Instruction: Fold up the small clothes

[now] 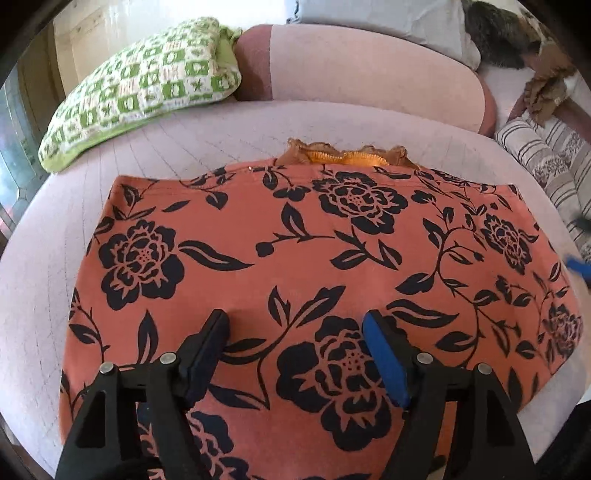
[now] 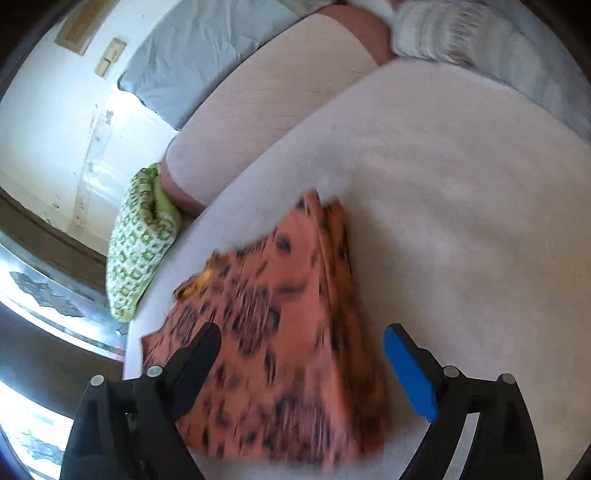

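Observation:
An orange-red garment with black flowers (image 1: 314, 266) lies folded flat on the pale pink seat cushion (image 1: 44, 280). An orange frilled edge (image 1: 347, 153) pokes out at its far side. My left gripper (image 1: 295, 321) is open, its fingers apart just above or on the near part of the garment. In the right wrist view the garment (image 2: 280, 317) is blurred and lies left of centre. My right gripper (image 2: 301, 334) is open above its right edge, holding nothing. A blue fingertip of the right gripper (image 1: 578, 265) shows at the garment's right side in the left wrist view.
A green and white checked cushion (image 1: 144, 88) lies at the far left. The sofa's pink backrest (image 1: 369, 74) runs behind, with a grey cushion (image 1: 384, 22) above. A striped cushion (image 1: 550, 155) and brown cloth (image 1: 546, 92) are at the right. The seat cushion (image 2: 461, 206) extends rightwards.

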A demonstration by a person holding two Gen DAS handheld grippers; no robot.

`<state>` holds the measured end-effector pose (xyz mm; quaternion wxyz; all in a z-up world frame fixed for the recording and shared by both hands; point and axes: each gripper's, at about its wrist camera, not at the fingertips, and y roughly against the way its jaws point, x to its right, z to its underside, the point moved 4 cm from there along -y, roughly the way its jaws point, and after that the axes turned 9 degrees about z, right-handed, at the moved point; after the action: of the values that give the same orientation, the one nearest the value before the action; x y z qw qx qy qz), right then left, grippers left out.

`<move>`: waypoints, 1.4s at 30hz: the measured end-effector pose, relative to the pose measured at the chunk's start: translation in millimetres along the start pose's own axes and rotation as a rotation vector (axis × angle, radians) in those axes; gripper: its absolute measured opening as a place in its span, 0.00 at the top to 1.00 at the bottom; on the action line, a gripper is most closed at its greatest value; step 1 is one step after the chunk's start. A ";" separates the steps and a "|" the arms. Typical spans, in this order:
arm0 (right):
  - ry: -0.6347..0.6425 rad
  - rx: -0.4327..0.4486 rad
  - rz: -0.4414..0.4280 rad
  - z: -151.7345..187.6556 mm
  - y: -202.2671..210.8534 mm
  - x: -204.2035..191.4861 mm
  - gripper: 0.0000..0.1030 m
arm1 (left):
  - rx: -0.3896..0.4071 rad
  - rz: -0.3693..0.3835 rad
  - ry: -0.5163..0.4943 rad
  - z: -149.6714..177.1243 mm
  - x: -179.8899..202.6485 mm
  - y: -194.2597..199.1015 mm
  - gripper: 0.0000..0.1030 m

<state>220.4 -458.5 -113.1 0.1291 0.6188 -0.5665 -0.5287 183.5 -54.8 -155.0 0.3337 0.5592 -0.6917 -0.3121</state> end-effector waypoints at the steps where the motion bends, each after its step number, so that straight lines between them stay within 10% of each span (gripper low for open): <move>1: 0.012 -0.046 -0.004 -8.6 -19.0 -2.0 0.13 | 0.004 -0.002 -0.003 1.0 0.7 0.2 0.25; 3: 0.004 -0.155 -0.014 -14.2 -56.3 -4.3 0.35 | 0.009 0.002 -0.002 1.8 -0.1 0.3 0.25; 4: 0.017 -0.179 0.010 -14.4 -64.4 -3.7 0.67 | 0.009 0.005 -0.003 1.7 -0.6 0.5 0.25; 5: 0.025 -0.164 0.031 -15.1 -64.6 -1.4 0.78 | 0.008 0.008 -0.005 1.4 -1.2 0.5 0.24; 10: -0.240 -0.117 -0.075 -10.9 -58.8 54.7 0.88 | 0.013 0.012 -0.010 1.8 -2.3 -1.0 0.22; 13: -0.183 -0.110 -0.095 -8.3 -39.4 38.5 0.77 | 0.006 0.014 0.006 -0.6 -2.7 0.1 0.22; 16: -0.185 0.004 -0.049 2.0 8.5 32.9 0.22 | 0.023 0.044 0.059 -5.0 -5.2 10.6 0.22; 21: -0.154 0.030 -0.084 64.4 68.4 17.5 0.20 | 0.062 0.059 0.081 -9.1 -6.0 24.0 0.22; 26: -0.303 -0.076 -0.101 125.2 41.5 23.2 0.20 | 0.060 0.078 0.110 -6.6 -4.9 27.1 0.22; 37: -0.404 0.018 -0.147 103.1 25.8 13.8 0.28 | 0.124 0.079 0.102 -12.7 -1.3 42.2 0.22; 42: -0.378 -0.022 -0.084 107.5 10.6 11.9 0.29 | -0.028 0.049 0.062 -3.1 8.5 -1.5 0.22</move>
<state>126.0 -424.7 -155.0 0.0050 0.5302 -0.5483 -0.6468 185.6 -63.5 -153.3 0.3703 0.5468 -0.6900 -0.2963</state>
